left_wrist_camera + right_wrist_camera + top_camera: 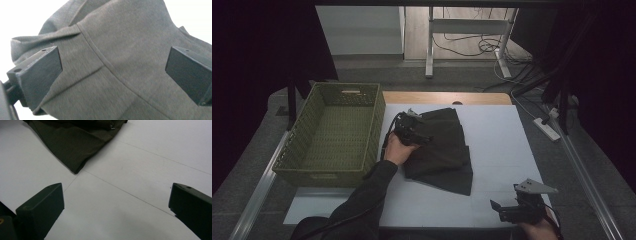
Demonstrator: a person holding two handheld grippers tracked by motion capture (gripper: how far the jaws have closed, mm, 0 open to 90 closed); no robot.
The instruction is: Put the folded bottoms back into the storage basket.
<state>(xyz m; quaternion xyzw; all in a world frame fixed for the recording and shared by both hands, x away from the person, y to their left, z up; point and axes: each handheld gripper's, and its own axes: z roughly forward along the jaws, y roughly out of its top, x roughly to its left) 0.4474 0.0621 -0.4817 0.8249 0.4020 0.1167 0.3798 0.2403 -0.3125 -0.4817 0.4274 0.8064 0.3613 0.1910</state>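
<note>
On the white bench [492, 150], a dark folded garment [442, 150] lies flat near the middle, just to the right of a green woven basket [332, 135] that stands at the bench's left side. The left tool [412, 131] sits over the garment's upper left part, held by a hand [398, 149] whose dark sleeve [367, 195] comes up from the bottom edge. In the left gripper view the cloth [117, 62] spreads close beneath the tool, its grey weave crossed by a curved seam and a raised fold, and the two black jaws stand wide apart on either side of it with nothing pinched between them. The right tool [512, 210] rests low at the bench's near right corner, well apart from the garment, with its grey three-cornered plate on top. In the right gripper view its jaws are likewise spread wide over bare bench [130, 202], gripping nothing, and a corner of the garment [75, 147] shows farther off at the upper left.
</note>
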